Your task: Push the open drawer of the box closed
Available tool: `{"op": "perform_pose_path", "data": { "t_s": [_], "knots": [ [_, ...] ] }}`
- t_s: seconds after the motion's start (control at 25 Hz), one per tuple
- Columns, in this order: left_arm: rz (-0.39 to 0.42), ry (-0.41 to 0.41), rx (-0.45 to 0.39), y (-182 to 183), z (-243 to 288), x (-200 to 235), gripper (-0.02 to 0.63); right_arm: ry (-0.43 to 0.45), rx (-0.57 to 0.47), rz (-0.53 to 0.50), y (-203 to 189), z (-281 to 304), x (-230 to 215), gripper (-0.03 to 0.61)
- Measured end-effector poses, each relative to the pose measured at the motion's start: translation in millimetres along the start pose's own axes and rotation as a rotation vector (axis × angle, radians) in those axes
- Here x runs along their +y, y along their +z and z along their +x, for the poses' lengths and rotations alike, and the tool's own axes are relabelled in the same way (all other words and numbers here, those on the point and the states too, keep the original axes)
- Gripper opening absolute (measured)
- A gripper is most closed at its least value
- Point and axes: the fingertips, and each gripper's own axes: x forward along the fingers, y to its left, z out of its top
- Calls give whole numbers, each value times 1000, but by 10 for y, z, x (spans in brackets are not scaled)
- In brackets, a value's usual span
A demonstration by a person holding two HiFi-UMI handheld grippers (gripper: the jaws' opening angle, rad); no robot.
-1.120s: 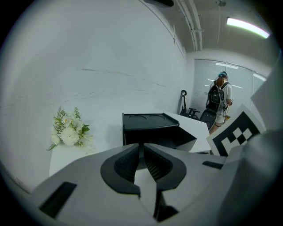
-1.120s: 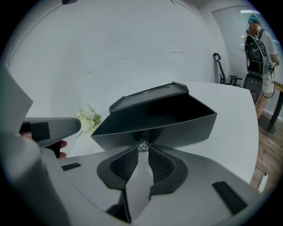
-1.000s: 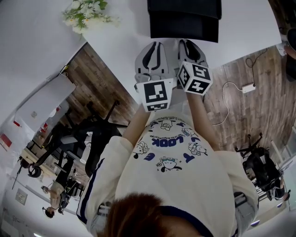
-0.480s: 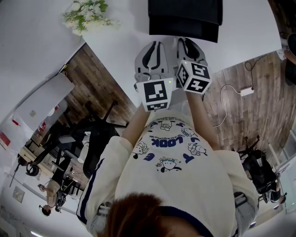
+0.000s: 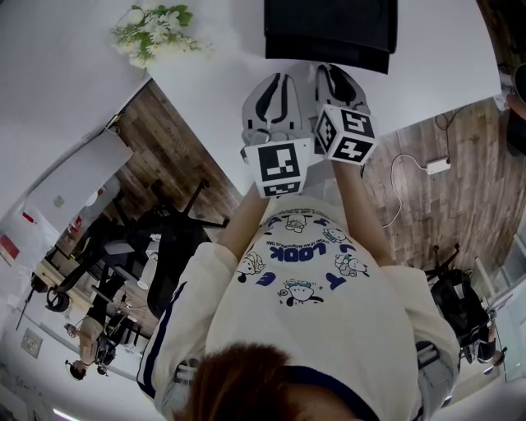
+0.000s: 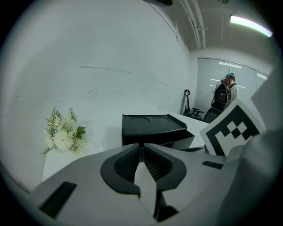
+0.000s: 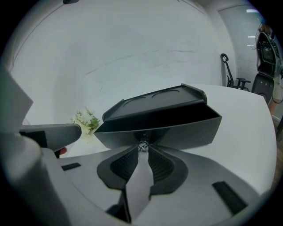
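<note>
On white table (image 5: pixel 205 78): black box (image 5: pixel 329 33), drawer (image 7: pixel 177 128) pulled out twd grippers. R gripper (image 7: pixel 142 154): jaws together, nothing betw., tips right at drawer's small knob (image 7: pixel 142 146). L gripper (image 6: pixel 141 149): jaws together, empty, just beside R, short of box. Flowers (image 5: pixel 152 25) well left of box.

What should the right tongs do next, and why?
Probably push the right tongs gently straight forward. Their tips are together right at the small knob on the drawer front, and the drawer sticks out, open, from the black box.
</note>
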Motion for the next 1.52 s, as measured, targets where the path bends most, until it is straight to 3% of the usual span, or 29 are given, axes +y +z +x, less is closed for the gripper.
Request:
{"op": "perform_pose_path", "data": {
  "t_s": [1.52],
  "knots": [
    [-15, 11, 11, 133, 309, 25, 42, 24, -15, 12, 316, 281, -83, 84]
  ]
}}
